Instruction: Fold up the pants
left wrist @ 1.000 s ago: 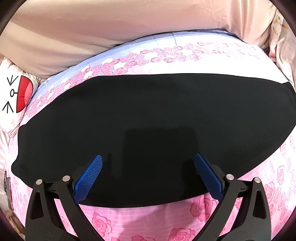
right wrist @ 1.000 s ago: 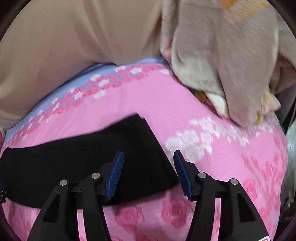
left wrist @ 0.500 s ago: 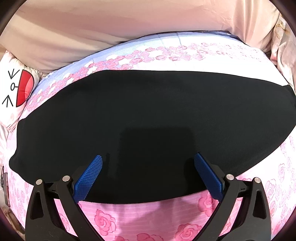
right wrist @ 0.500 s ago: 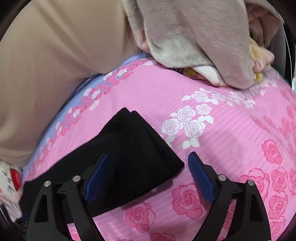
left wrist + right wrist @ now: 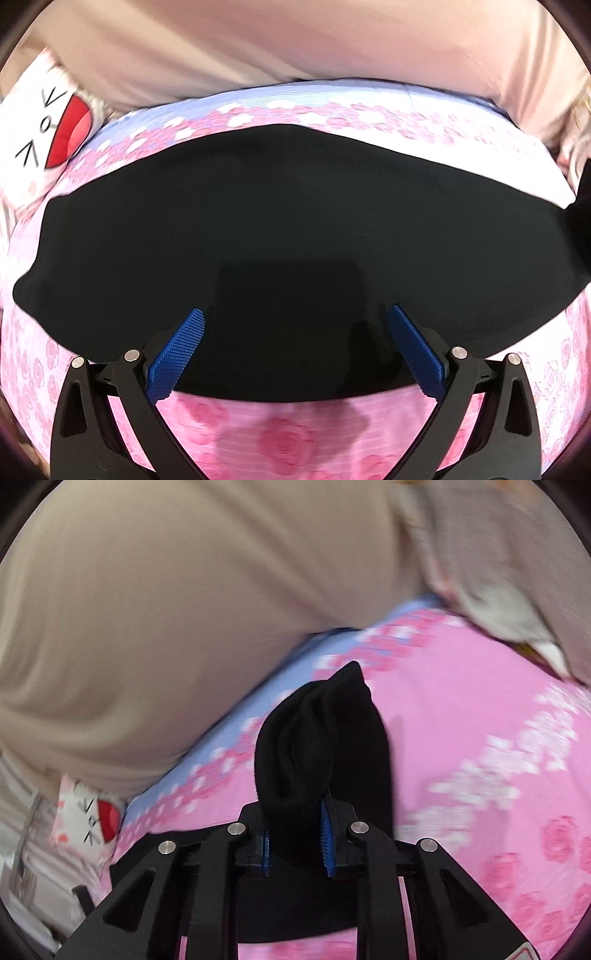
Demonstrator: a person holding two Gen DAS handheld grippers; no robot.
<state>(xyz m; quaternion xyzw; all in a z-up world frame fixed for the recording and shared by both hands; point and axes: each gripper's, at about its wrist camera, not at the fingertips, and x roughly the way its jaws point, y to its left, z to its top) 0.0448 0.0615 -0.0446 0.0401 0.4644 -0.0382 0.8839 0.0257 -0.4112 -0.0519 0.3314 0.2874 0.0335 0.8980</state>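
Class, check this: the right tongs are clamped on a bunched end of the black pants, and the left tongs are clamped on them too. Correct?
Not quite. The left tongs stand open over the black pants, gripping nothing, as the left wrist view shows. The right tongs are indeed clamped.

Black tongs (image 5: 295, 354) with blue ribbed pads (image 5: 177, 358), silver screws

Left gripper (image 5: 295, 347) fingers spread; right gripper (image 5: 297, 840) just closed, clamping.
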